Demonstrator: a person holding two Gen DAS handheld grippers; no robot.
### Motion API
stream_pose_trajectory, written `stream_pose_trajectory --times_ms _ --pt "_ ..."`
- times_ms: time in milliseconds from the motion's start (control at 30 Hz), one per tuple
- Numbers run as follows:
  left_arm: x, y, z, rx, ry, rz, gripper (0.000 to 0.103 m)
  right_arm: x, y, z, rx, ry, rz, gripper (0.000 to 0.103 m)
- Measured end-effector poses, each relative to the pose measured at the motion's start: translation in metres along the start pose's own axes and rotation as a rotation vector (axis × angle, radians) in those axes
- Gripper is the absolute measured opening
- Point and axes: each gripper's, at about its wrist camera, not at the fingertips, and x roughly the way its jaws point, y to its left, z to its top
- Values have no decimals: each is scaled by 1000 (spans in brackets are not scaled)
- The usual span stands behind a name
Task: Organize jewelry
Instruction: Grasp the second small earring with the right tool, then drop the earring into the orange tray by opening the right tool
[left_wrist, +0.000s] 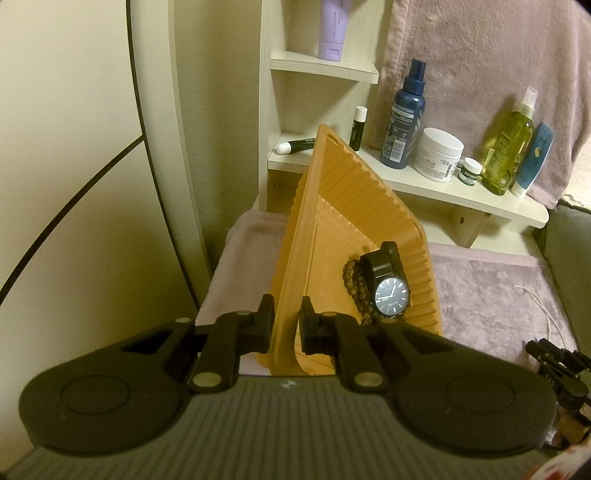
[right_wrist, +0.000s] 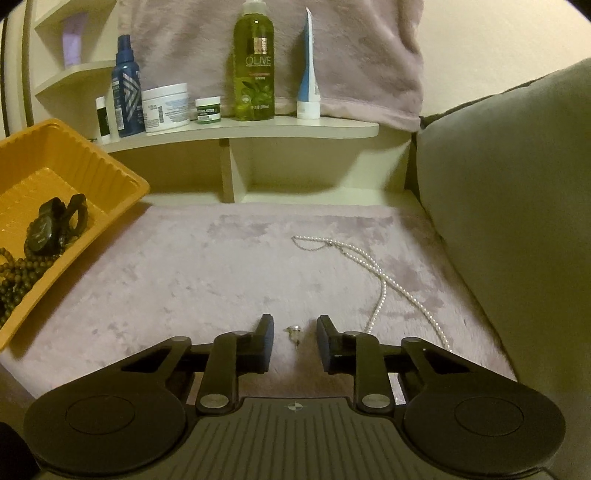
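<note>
1. Left gripper: fingers pinch the near rim of the orange tray. The tray is tilted, its far end raised toward the shelf.
2. Tray contents: a black watch with a dark dial lies against the right ribbed wall. A string of brown beads lies just left of it, touching it.
3. Right gripper: fingers spread with a gap between them, low over the mauve plush cloth. A small metallic piece, possibly an earring, lies on the cloth between the fingertips. The pads do not press on it. Its exact kind cannot be told.
4. A pearl necklace lies on the cloth to the right of and beyond the right gripper. One strand runs near the right finger. Its clasp end lies farther off, near the middle of the cloth.
5. In the right wrist view the tray sits at the left edge of the cloth, well apart from the necklace.
6. The cream shelf at the far side carries a blue spray bottle, a white jar, a small green-banded jar, a green olive bottle and a blue-white tube.
7. A grey cushion flanks the cloth on the right.
</note>
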Motion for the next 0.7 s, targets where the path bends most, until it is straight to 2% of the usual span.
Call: stream_pose_trajectory --times_ms 133,367,500,700 --pt "0 0 0 2 0 1 11 0 0 0 -1 3 2 9" --pt "0 0 0 1 0 0 11 -6 4 4 -4 -15 12 8" --pt "0 0 0 0 0 -1 11 -17 19 19 -7 -57 69 8" --pt "0 0 0 0 0 -1 11 -25 65 49 -12 -111 215 8"
